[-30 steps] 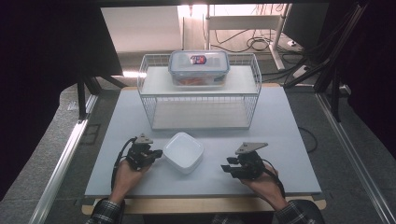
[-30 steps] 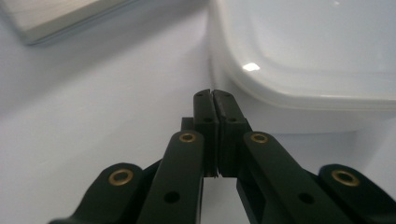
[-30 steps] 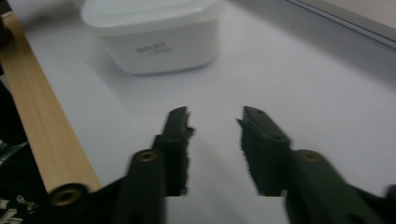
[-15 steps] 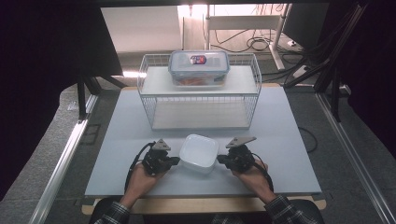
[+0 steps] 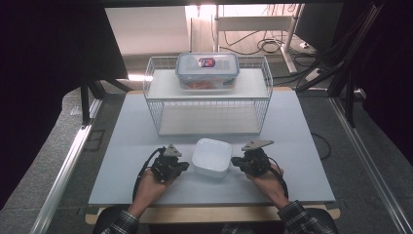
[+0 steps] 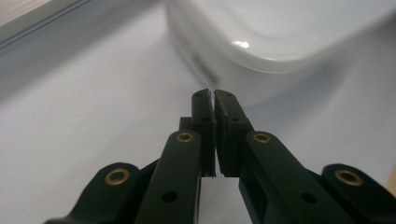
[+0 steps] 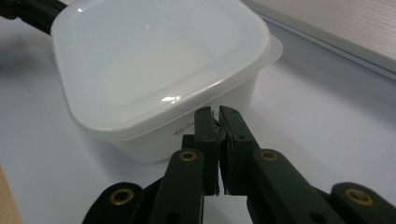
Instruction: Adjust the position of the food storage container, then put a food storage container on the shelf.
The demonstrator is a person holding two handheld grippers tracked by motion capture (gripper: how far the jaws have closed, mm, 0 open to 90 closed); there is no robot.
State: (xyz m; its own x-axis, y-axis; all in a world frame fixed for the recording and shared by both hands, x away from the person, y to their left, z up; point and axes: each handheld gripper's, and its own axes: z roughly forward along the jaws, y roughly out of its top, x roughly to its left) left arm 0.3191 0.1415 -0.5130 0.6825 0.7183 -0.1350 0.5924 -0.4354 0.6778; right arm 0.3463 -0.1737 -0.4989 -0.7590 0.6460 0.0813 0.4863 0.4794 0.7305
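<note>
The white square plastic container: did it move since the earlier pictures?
Yes. The white square plastic container slid to the right, now lying under the middle of the white wire rack.

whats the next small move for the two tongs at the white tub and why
Probably press both inward and lift a little. The left tongs and right tongs are shut and flank the white tub on the table, tips at its walls, so squeezing from both sides looks like the only hold.

Lidded food box (image 5: 207, 71) atop wire rack (image 5: 209, 105).

Plaid sleeves; each black tool (image 5: 187, 166) has brass-ringed screws and a trailing cable.
</note>
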